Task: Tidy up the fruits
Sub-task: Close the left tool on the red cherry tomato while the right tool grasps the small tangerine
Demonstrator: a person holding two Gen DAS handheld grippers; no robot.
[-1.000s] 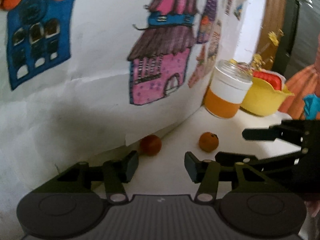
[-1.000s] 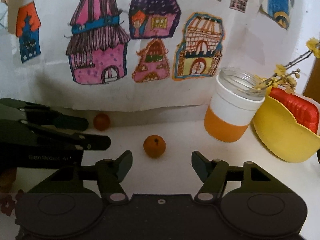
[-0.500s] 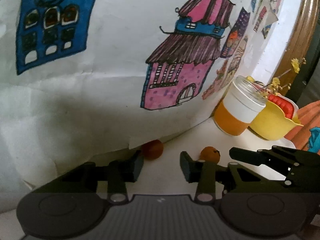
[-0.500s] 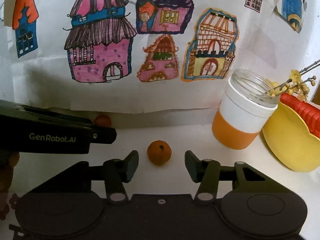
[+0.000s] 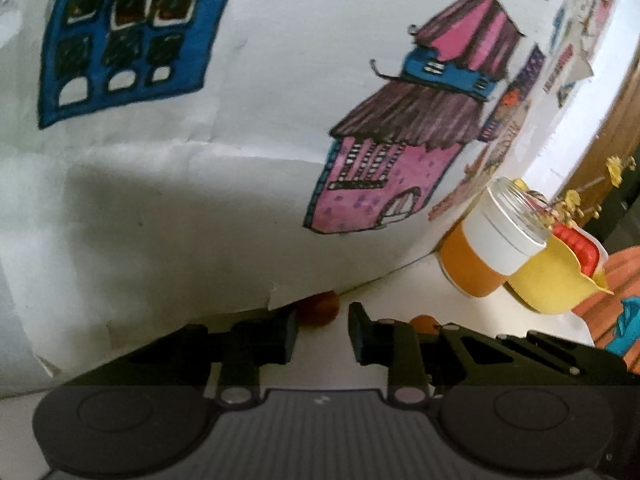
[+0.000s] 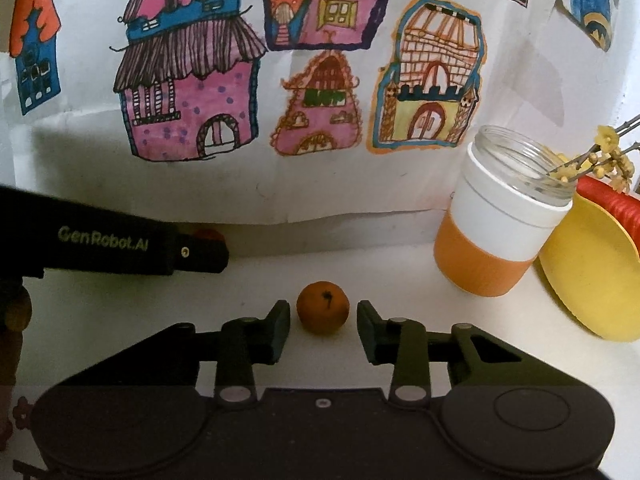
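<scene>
Orange fruit between the spread right gripper; reddish fruit before the spread left gripper, left view only.

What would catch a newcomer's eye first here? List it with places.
The bright hand-drawn houses on the paper backdrop fill the wall behind the white table. Low in the right wrist view, a small orange fruit sits between the open fingers of the right claw, untouched. At right an orange-and-white jar stands beside a yellow bowl, while the left claw points at a redder fruit by the paper's lower edge.
</scene>
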